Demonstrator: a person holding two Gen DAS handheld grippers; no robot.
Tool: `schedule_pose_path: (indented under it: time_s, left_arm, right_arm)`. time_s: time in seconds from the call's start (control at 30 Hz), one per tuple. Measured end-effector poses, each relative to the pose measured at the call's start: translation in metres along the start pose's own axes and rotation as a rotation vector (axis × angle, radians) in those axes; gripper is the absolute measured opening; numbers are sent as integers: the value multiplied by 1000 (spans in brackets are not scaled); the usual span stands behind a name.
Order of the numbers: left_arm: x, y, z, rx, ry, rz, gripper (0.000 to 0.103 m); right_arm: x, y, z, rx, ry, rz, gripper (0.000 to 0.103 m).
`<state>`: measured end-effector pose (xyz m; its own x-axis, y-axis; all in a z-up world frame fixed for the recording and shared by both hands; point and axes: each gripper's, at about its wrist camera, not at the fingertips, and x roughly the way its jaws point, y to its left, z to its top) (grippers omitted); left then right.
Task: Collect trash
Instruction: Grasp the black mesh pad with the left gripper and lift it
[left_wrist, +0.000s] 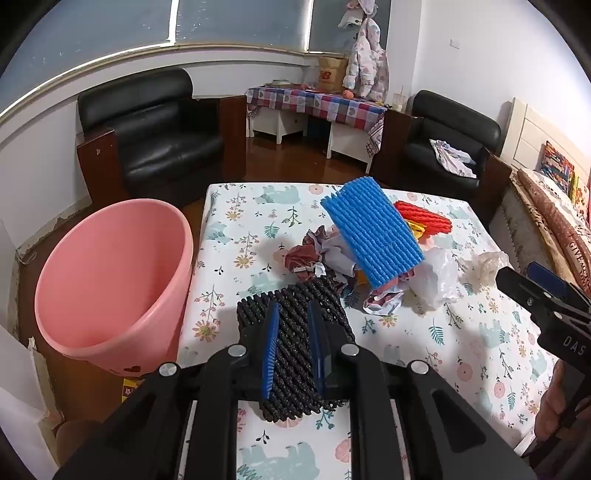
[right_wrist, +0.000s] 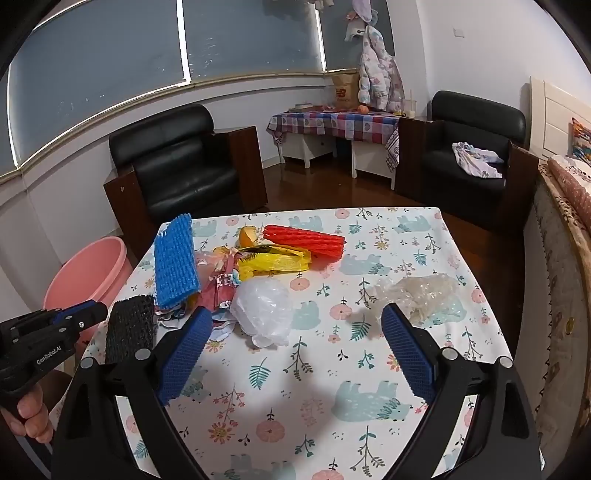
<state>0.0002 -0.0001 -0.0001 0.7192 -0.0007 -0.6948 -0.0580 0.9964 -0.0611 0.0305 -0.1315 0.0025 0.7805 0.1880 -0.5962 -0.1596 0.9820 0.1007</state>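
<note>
Two black plastic tools: the left hand-held gripper (left_wrist: 291, 345) carries blue ribbed pads (left_wrist: 269, 350) and round silver pivot screws; the right hand-held gripper (right_wrist: 297, 354) has blue cross-hatched pads (right_wrist: 184, 356), with white "GenRobot.AI" and "DAS" lettering on the bodies.

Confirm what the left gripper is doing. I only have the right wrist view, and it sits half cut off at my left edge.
Observer: The left gripper is closed on the black foam mesh sleeve, pads pinching both sides.
Operator: Is the pink plastic bucket close to it? I see only a slice.
Observer: The pink plastic bucket stands on the floor right beside the table edge, left of the held sleeve, mouth open.
Operator: Anything inside?
Observer: The part of its inside that shows looks bare; the bottom is hidden.
Operator: What's under the blue ribbed foam sleeve?
Observer: The blue ribbed foam sleeve leans on crumpled printed paper.
</note>
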Motion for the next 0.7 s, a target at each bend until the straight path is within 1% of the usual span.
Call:
schedule_pose_path:
  time_s: [0.2, 0.23, 0.53, 0.7]
  left_arm:
    - [0, -4, 1, 1, 1, -4, 15]
    - [0, 2, -2, -9, -2, -5, 15]
    - [-1, 8, -2, -26, 9, -1, 15]
    - [1, 6, -3, -22, 13, -6, 19]
  right_arm:
    - [1, 2, -1, 3, 3, 3, 94]
    - [0, 2, -1, 2, 2, 3, 94]
    - [1, 5, -1, 1, 5, 9, 94]
    - [0, 7, 0, -3, 4, 21, 94]
